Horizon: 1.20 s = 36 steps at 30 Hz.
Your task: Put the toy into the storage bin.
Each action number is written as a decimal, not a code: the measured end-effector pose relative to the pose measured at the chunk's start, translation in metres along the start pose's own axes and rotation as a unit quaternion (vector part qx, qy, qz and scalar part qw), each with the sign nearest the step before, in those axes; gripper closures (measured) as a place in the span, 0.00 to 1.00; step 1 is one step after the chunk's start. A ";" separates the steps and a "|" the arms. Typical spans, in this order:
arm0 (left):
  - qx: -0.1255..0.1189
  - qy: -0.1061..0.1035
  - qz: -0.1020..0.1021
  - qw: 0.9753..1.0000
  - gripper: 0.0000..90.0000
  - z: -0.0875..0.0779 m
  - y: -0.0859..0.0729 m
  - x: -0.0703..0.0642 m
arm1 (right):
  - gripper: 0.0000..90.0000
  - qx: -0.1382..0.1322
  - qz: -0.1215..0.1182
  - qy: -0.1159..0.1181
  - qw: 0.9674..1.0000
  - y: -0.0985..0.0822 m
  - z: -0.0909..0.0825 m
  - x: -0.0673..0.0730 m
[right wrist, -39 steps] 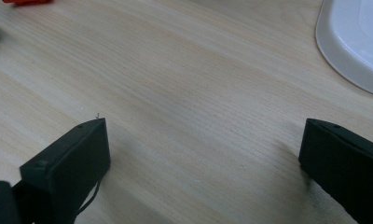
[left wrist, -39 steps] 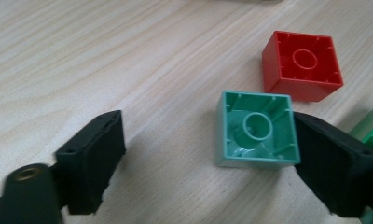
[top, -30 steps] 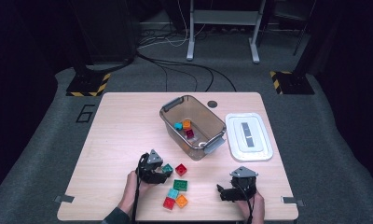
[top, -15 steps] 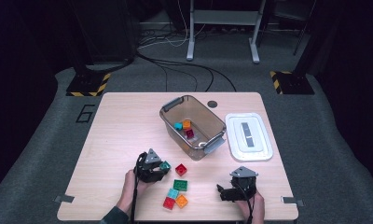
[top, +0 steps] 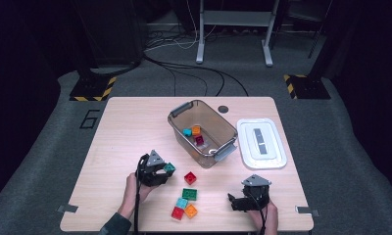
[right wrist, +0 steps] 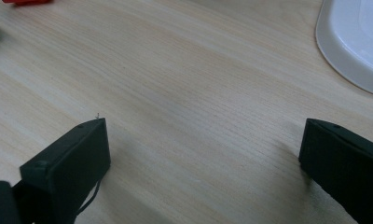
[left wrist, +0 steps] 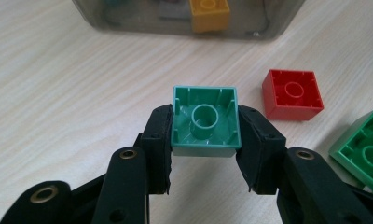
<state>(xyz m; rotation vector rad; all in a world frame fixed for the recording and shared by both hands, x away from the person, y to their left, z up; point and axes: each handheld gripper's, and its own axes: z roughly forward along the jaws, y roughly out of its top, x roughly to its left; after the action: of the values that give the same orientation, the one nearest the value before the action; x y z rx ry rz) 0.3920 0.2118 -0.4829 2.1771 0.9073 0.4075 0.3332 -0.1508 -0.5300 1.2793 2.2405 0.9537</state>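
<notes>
Teal brick [left wrist: 206, 122] clamped in your left tongs [top: 160, 171]; the bin [top: 178, 128] lies at two o'clock; right tongs [top: 243, 199] gape empty.

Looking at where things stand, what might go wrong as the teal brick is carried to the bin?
1. The left gripper clamps the teal brick only by its side walls, near the jaw tips; a jolt might let it slip or twist out.
2. The clear bin has a tall rim and a handle toward the hand; a low carry could knock it.
3. The red brick lies close by and might get bumped.
</notes>
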 end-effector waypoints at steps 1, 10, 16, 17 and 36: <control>0.002 0.002 0.003 1.000 0.65 -0.002 0.002 0.001 | 0.01 0.000 0.001 -0.001 1.000 0.000 0.000 0.000; -0.015 0.018 0.007 1.000 0.65 -0.014 0.015 0.007 | 0.01 -0.001 0.001 -0.001 1.000 0.000 0.000 0.000; -0.022 0.018 0.009 1.000 0.65 -0.022 0.022 0.012 | 0.01 0.001 -0.003 0.001 1.000 0.000 0.000 0.000; -0.026 0.018 0.006 0.999 0.65 -0.023 0.024 0.012 | 0.01 0.000 -0.001 0.000 1.000 0.000 0.000 0.000; -0.057 0.039 0.021 0.997 0.65 -0.048 0.061 0.023 | 0.01 0.001 -0.003 0.000 1.000 0.000 0.000 0.000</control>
<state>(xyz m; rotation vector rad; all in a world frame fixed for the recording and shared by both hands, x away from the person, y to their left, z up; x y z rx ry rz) 0.4120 0.2231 -0.4057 2.0921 0.8603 0.5537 0.3332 -0.1512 -0.5300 1.2727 2.2454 0.9501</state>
